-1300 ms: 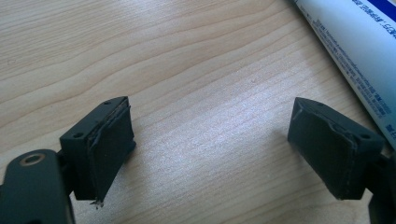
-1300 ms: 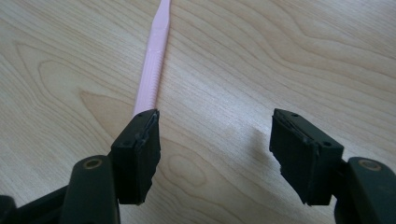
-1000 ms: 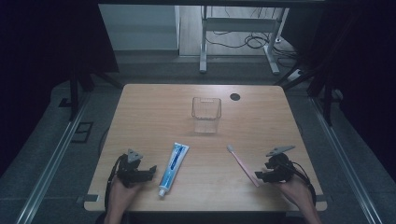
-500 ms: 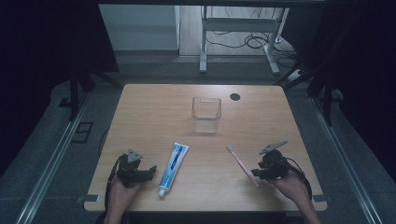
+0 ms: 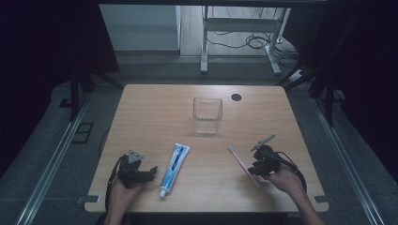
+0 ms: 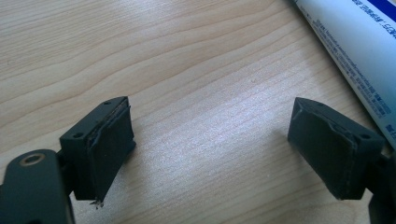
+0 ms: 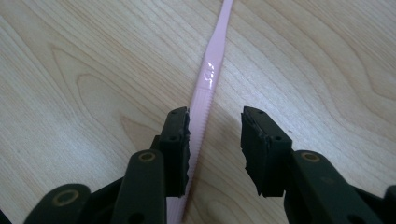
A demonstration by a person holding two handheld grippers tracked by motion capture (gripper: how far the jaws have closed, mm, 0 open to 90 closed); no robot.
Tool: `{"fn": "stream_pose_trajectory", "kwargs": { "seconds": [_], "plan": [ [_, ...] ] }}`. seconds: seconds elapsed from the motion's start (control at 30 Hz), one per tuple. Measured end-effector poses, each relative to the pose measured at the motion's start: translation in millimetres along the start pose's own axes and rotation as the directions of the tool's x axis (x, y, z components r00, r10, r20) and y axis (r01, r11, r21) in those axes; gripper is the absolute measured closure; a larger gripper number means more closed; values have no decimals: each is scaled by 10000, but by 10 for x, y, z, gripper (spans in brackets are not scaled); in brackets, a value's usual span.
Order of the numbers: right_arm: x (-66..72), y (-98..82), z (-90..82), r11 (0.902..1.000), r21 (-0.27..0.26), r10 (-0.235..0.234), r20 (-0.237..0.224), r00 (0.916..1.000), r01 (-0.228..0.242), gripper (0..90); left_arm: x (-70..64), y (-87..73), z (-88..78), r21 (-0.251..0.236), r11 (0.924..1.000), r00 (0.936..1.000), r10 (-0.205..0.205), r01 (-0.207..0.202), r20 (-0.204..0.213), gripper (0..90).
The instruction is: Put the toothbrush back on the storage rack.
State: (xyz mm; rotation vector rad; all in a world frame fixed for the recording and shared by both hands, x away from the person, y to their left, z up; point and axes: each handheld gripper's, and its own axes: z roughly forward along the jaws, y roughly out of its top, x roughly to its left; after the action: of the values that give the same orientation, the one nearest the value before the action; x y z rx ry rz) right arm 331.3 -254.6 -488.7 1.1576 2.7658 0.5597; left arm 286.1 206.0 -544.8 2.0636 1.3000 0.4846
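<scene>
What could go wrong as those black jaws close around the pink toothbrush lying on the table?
The right gripper has just been closing its jaws, and the toothbrush lies between them but off-centre, right against one jaw with a gap to the other. It might get pushed sideways or twist instead of being pinched squarely. The handle is thin and lies flat on the table, so the jaws may scrape the wood or slip over it. The left gripper stands open beside the toothpaste tube and could nudge it.

One toothbrush [image 5: 243, 164], one toothpaste tube [image 5: 173, 167], one clear plastic cup [image 5: 207, 115], two tongs, left tongs [image 5: 149, 174], right tongs [image 5: 251, 169]
</scene>
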Motion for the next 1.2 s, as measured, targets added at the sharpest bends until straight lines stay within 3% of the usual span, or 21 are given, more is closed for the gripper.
{"fn": "stream_pose_trajectory", "kwargs": {
  "seconds": [0.6, 0.83, 1.2],
  "plan": [
    [50, 299, 142, 9906, 1339, -293, 43, 9996, 285, 690, 0, 0, 0, 4, 10000, 10000, -7, 7, 2, 142],
    [104, 423, 221, 9782, 2010, -578, 223, 9981, 522, 705, 0, 0, 0, 4, 10000, 10000, -6, 6, 4, 141],
    [131, 484, 294, 9654, 2505, -900, 600, 9941, 722, 732, 0, 0, 0, 5, 10000, 10000, -6, 6, 6, 141]
  ]
}}
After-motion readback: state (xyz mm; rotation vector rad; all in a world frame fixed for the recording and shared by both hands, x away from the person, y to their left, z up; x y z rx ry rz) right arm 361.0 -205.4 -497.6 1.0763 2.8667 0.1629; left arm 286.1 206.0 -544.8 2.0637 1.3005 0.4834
